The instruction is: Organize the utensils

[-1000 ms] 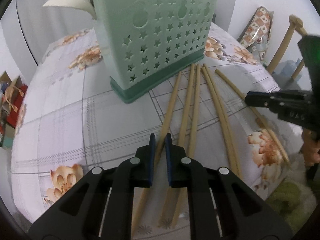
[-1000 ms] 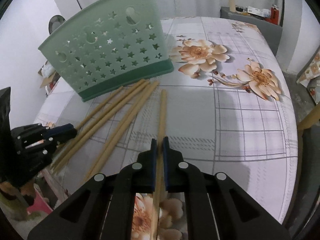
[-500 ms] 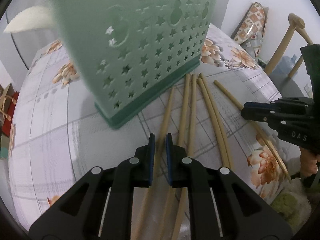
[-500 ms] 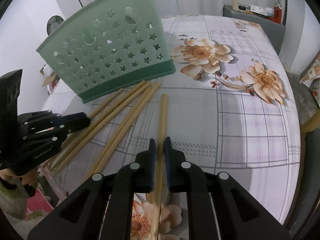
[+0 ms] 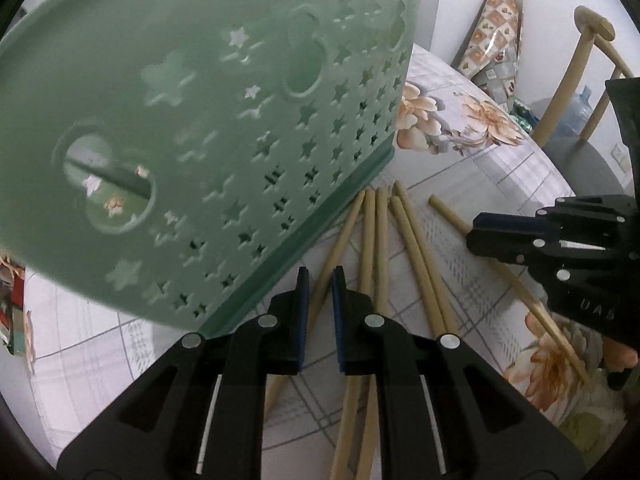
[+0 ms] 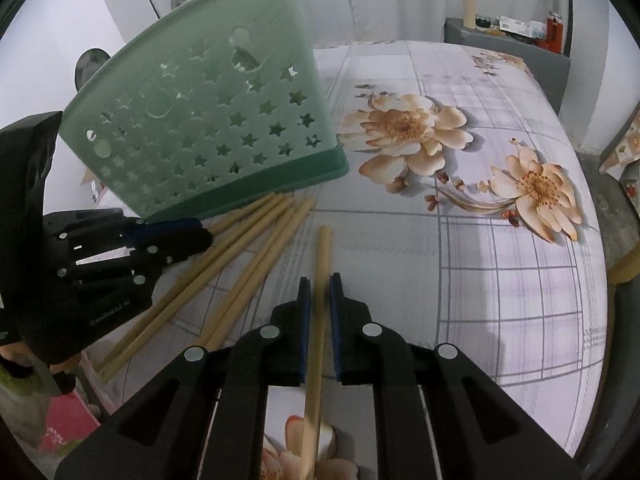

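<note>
Straddling one chopstick (image 6: pixel 322 264) narrowly, the right tool (image 6: pixel 319 280) also shows the left tool (image 5: pixel 319 276), similarly narrow.

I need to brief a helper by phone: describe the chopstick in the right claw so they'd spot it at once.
Find the green star-punched utensil basket on the floral tablecloth. A fan of bamboo chopsticks lies at its base. The one you want lies alone to their right, apart from the fan, running between the right claw's blue pads.
</note>
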Motion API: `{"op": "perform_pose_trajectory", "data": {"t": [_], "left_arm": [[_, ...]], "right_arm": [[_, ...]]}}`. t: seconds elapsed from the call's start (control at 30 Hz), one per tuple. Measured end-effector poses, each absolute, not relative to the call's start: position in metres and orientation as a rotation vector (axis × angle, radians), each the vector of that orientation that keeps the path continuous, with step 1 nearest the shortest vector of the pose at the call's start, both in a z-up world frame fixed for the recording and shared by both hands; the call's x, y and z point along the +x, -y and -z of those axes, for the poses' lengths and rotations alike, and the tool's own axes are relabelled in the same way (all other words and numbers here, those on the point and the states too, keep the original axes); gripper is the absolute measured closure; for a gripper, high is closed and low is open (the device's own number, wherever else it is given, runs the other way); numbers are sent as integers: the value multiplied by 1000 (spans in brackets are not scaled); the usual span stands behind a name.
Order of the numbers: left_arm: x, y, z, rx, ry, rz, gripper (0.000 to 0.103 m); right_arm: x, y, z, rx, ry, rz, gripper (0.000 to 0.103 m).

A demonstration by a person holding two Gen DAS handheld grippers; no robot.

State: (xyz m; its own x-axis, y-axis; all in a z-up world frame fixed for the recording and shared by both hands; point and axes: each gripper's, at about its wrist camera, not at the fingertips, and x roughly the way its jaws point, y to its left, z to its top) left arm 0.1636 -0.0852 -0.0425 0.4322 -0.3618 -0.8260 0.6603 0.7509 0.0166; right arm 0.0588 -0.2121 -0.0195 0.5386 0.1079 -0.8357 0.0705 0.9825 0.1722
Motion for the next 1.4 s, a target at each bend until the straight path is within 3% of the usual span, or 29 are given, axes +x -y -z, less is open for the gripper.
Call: {"op": "perform_pose_trajectory", "data": {"t": [0.3,0.8,1.4], "left_arm": [[155,84,36,331,-910,668,96],[121,18,-72,118,-705,703,98],[124,3,-130,16,-540,714,103]], "right_arm": [[59,216,20,214,-993,-27,96],[57,217,20,233,-992,-38,96],[58,217,21,237,-992,-40,96]]}}
